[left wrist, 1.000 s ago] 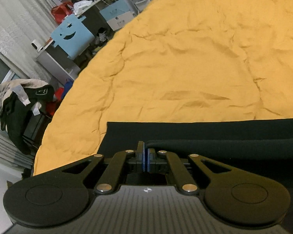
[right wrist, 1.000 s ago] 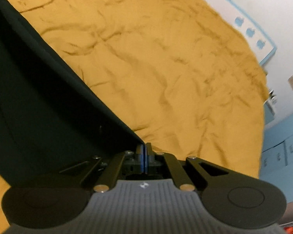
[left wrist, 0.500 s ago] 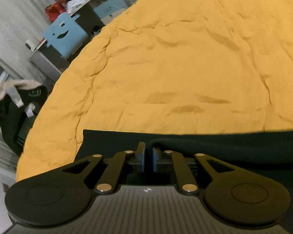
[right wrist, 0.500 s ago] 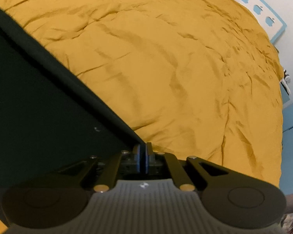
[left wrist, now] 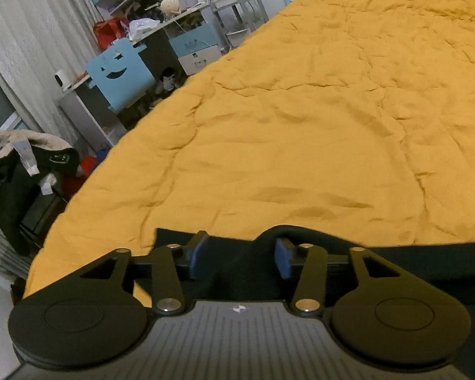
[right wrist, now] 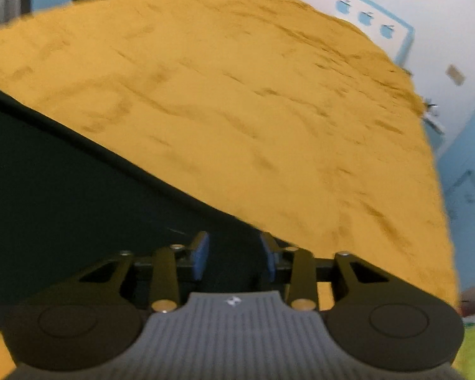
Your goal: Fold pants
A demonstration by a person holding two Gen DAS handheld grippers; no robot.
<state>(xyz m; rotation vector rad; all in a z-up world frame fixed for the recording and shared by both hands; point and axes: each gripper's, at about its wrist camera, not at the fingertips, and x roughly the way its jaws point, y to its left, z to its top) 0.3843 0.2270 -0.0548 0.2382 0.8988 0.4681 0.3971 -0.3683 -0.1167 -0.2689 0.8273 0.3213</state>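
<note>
The black pants (left wrist: 395,262) lie flat on the yellow bedspread (left wrist: 300,126), along the bottom of the left wrist view. My left gripper (left wrist: 240,258) is open, its blue pads apart just above the pants' near edge, holding nothing. In the right wrist view the pants (right wrist: 63,183) fill the lower left, their edge running diagonally. My right gripper (right wrist: 234,255) is open over the pants' corner, with dark cloth showing between the pads.
The bedspread (right wrist: 237,95) stretches far ahead in both views. Left of the bed stand a cluttered desk with a blue smiley-face chair (left wrist: 120,72) and a pile of clothes (left wrist: 25,171). A white and blue wall (right wrist: 427,15) is at the right.
Both grippers were shut on the pants' edge and have opened, letting the cloth go. Both have drawn back and tilted up; the right view is blurred by motion.
</note>
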